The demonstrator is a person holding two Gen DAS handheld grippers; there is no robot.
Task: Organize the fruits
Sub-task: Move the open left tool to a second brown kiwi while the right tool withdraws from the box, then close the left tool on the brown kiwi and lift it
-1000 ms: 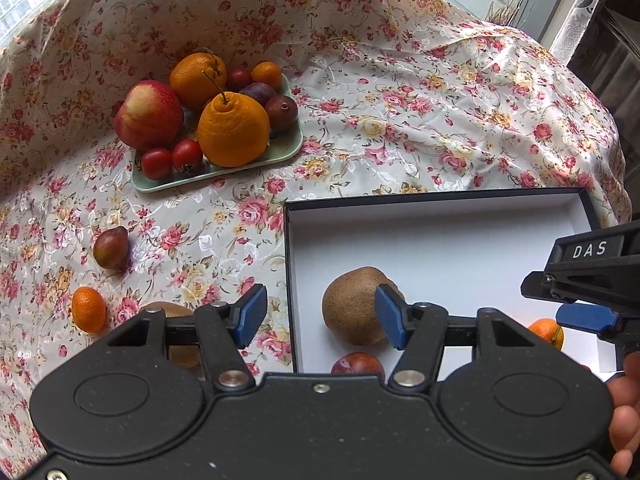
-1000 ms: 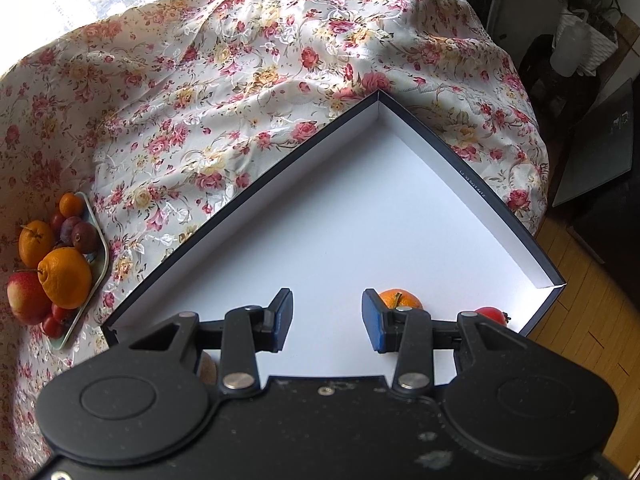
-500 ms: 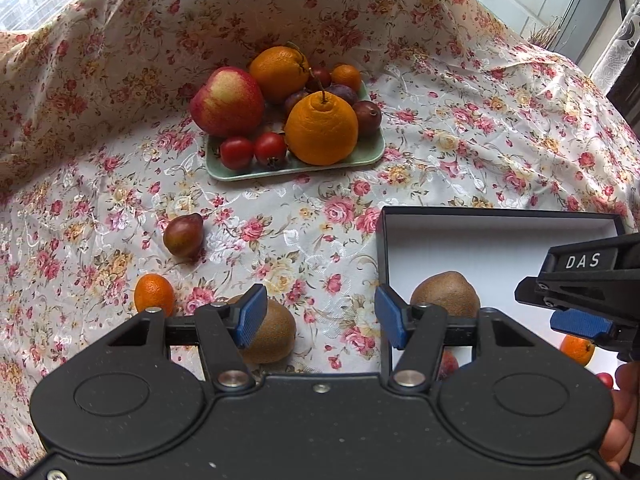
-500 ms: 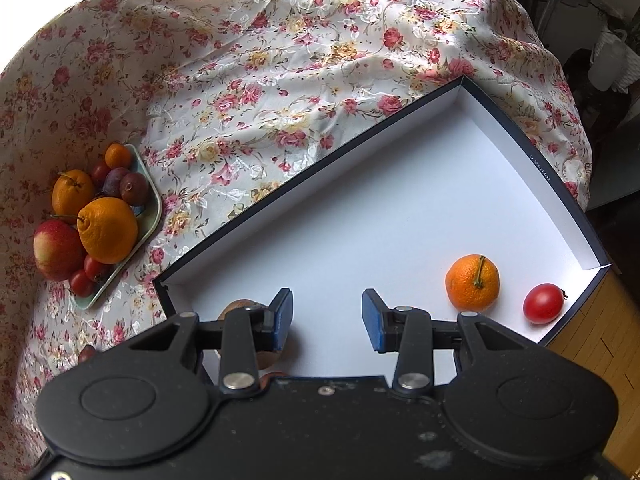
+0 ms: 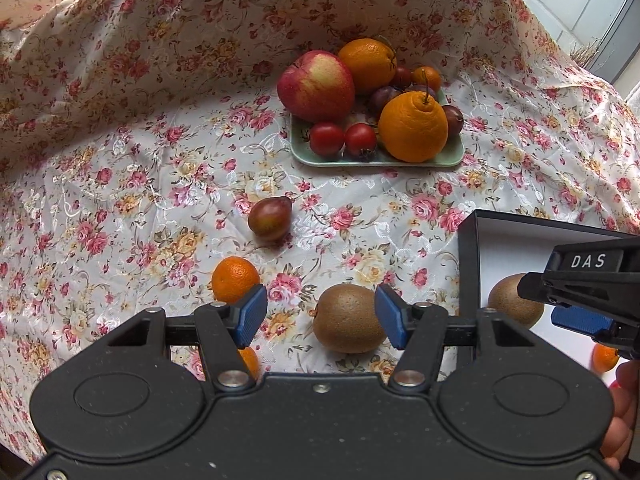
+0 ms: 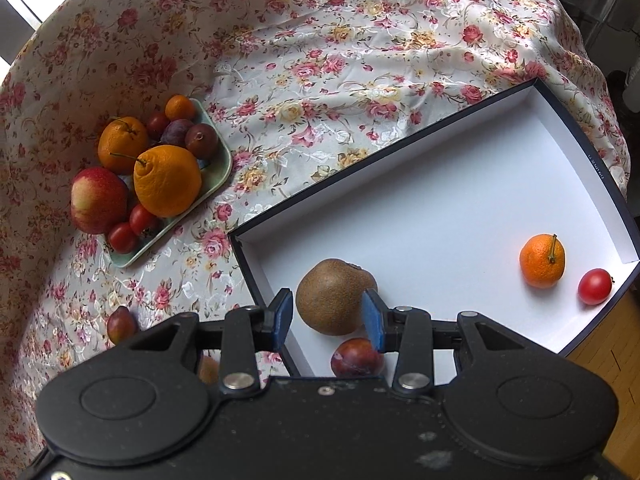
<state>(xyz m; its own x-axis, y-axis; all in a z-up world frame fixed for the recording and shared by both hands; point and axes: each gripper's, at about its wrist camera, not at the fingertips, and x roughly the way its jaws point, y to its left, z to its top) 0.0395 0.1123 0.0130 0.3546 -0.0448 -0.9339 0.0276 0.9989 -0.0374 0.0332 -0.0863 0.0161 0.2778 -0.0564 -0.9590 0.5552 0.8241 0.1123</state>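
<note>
The left hand-held gripper [image 5: 321, 316] stands wide open and holds nothing; the loose kiwi [image 5: 347, 319] lies on the worktop between its blue pads, nearer to the pad at 3 o'clock. I think it is best to center first, then close gently at the widest part. The right hand-held gripper [image 6: 329, 315], also open and empty, hovers over the box [image 6: 420, 208], where another kiwi [image 6: 335, 296] lies.

Brown kiwi [image 5: 347, 318] on floral cloth; second kiwi [image 6: 335, 296] inside box.
</note>
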